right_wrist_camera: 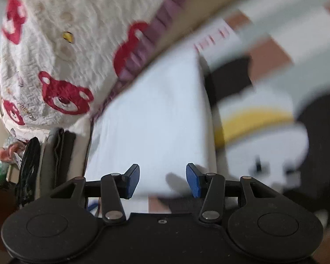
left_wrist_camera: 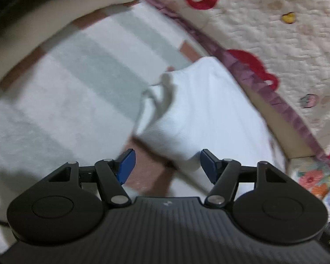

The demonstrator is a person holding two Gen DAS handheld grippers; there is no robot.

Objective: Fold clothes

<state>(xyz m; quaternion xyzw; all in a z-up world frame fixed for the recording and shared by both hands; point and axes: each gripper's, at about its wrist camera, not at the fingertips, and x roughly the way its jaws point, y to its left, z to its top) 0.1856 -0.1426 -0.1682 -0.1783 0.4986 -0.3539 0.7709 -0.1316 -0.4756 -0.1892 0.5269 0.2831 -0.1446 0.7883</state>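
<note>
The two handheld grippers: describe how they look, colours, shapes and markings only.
The left gripper and the right gripper look alike: a black ribbed body, two round black discs at the sides, black linkage arms with silver pivot pins, and blue pads on the fingertips. The left body bears a small pale logo; the right shows a small screw. No hand or sleeve shows.
</note>
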